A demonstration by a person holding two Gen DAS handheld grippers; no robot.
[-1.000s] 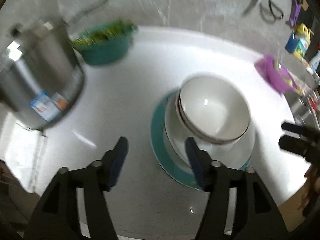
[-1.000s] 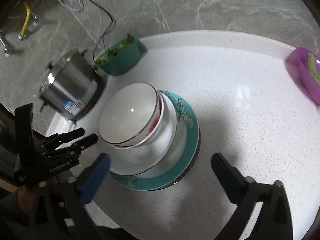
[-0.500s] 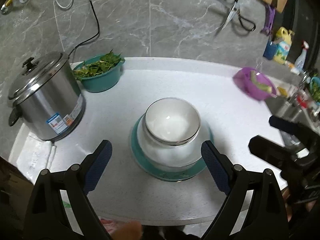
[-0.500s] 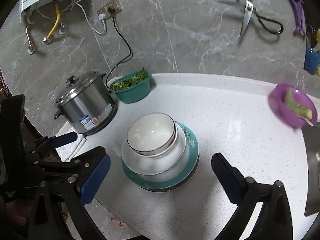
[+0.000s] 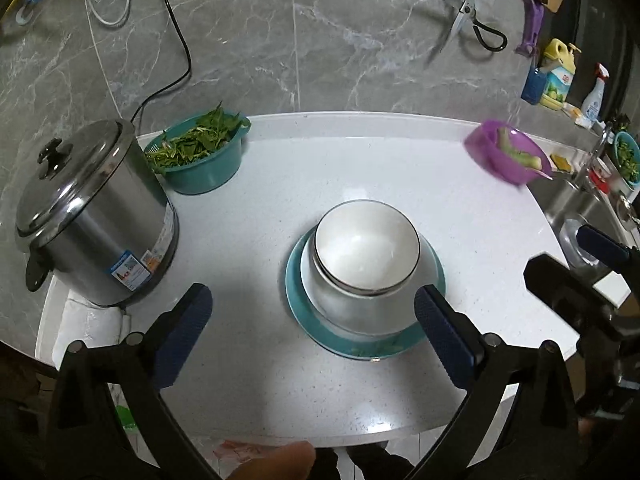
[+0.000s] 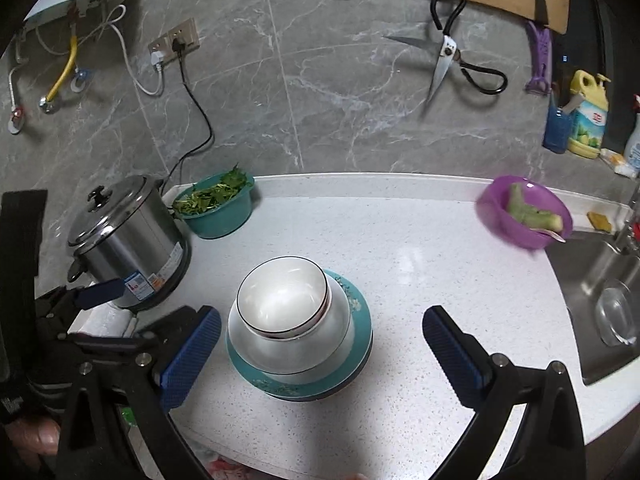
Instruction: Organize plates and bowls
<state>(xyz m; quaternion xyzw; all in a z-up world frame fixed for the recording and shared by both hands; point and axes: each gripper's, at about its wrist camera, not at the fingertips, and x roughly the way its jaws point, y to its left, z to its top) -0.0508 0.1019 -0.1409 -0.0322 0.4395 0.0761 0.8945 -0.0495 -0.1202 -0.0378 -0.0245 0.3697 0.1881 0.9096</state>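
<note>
A teal plate [image 5: 293,280] sits mid-counter with a wide white bowl [image 5: 340,308] on it and a dark-rimmed white bowl [image 5: 366,244] nested on top. My left gripper [image 5: 316,332] hangs above and in front of the stack. Its jaws are opening wide, and neither pad touches the dishes. The right wrist view shows the same teal plate [image 6: 358,312] and top bowl [image 6: 282,296]. My right gripper [image 6: 322,356] is open above the near side of the stack and holds nothing. Each gripper shows at the edge of the other's view.
A steel rice cooker [image 5: 92,216] stands at the left. Behind it is a teal basin of greens [image 5: 200,152]. A purple bowl [image 5: 504,152] sits at the back right beside the sink [image 6: 600,292]. Scissors [image 6: 444,60] hang on the wall. The counter's front edge is near.
Both grippers rose and drew back from the stack, which now looks smaller and farther off. The left jaws spread much wider. The stack has not moved.
</note>
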